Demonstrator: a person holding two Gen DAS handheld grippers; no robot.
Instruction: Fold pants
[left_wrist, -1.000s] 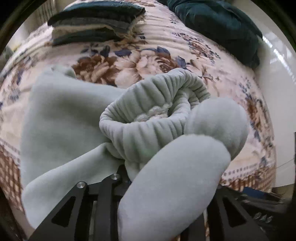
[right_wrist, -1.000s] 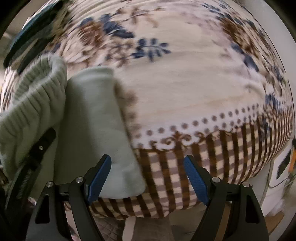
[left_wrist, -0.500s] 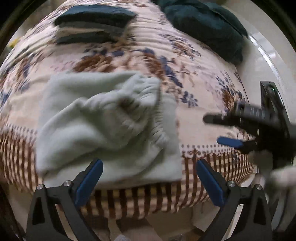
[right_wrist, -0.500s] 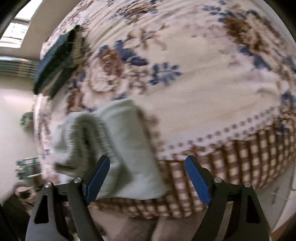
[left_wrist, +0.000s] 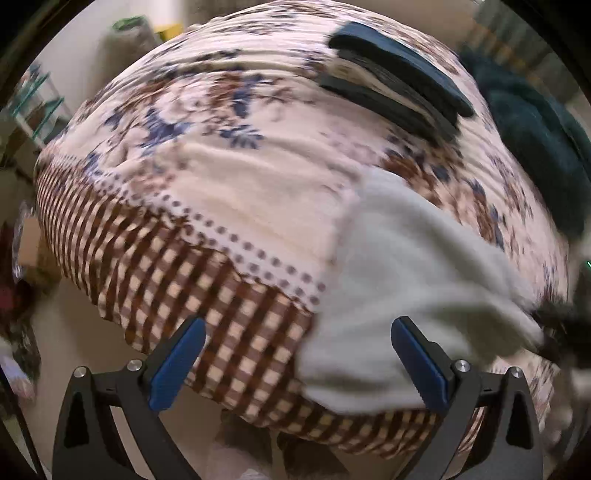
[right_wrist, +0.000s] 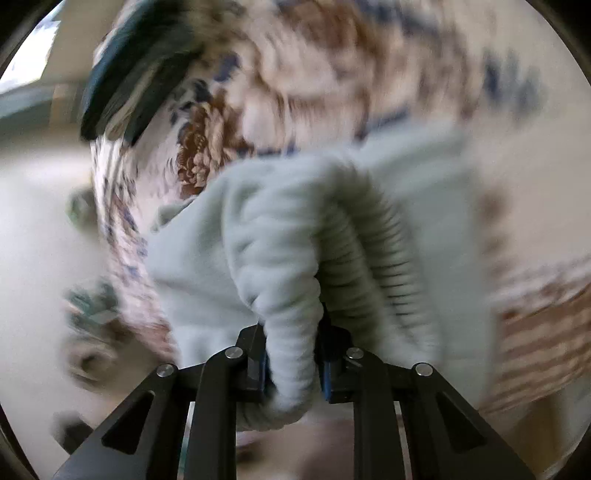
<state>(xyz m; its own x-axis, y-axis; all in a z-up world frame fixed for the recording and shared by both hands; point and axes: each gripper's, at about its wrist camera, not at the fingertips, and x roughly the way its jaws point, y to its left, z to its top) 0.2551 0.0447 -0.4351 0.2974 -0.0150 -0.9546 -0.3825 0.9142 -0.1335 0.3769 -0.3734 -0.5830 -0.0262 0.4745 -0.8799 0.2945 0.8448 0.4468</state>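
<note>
While the pants (left_wrist: 406, 266) lie bunched at the bed's (left_wrist: 258, 192) edge, the right gripper (right_wrist: 291, 365), its jaws just closed, clamps their ribbed band. The left gripper (left_wrist: 297, 358) hangs wide and empty above the bed's edge.

Each camera looks steeply down along its hand-held gripper at the bed (left_wrist: 258, 206). The right view sits closer; both share the pants (right_wrist: 280, 236) and the folded stack (left_wrist: 399, 77) at 1 o'clock.
</note>
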